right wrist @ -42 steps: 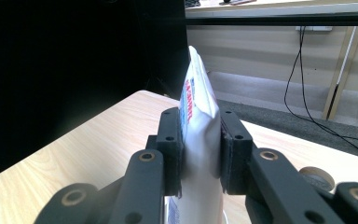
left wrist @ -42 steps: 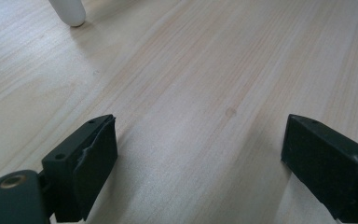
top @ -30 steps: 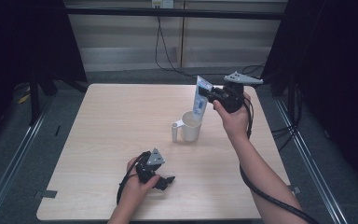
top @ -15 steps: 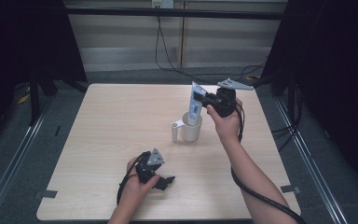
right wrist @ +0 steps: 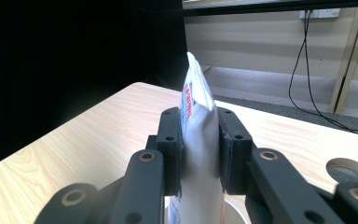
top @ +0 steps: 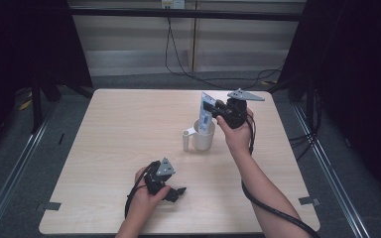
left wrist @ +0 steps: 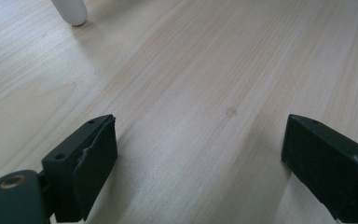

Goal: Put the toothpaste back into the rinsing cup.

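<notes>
We see the wooden surface (top: 129, 129) carrying a white mug (top: 203, 135) right of its middle, handle toward the left edge. Our right gripper (top: 217, 110) clamps a white tube (top: 206, 114) upright, its lower end inside the mug. Near the front edge, our left gripper (top: 174, 192) rests low over bare wood, jaws spread wide with nothing between them.

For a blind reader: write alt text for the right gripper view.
The right gripper clamps an upright white tube between its black jaws, its lower end over a white cup. Behind lie the wooden table and a wall with hanging cables.
</notes>
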`<state>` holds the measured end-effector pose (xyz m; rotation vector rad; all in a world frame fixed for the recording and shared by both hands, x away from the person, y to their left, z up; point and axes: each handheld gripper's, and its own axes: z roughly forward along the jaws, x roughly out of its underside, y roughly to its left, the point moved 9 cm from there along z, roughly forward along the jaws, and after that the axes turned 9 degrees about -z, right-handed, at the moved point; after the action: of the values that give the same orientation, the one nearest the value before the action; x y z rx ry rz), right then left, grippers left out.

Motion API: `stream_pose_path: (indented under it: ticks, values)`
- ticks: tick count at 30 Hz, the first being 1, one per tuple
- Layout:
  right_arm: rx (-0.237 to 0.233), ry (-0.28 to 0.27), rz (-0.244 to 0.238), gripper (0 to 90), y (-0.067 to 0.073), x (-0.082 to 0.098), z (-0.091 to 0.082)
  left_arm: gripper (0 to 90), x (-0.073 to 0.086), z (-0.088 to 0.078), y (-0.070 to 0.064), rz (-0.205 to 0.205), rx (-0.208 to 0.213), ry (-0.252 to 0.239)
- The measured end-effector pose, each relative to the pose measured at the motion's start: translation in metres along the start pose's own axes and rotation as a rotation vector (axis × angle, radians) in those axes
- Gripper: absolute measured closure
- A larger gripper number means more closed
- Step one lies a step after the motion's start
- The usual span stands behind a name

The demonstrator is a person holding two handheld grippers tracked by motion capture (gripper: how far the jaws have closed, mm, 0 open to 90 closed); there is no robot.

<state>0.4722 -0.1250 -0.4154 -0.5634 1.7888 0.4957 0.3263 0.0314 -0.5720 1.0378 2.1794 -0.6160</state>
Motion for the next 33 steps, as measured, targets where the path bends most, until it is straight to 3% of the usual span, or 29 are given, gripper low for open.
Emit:
stream_pose_path:
  ticks: [8, 33]
  values:
    - [-0.003, 0.015, -0.021, 74.0, 0.002, 0.007, 0.003, 10.5, 0.000, 0.000, 0.000, -0.002, -0.001, 0.001]
    - [0.010, 0.046, -0.006, 73.6, 0.001, 0.046, 0.008, 10.5, 0.001, 0.000, 0.000, -0.007, -0.008, 0.003]
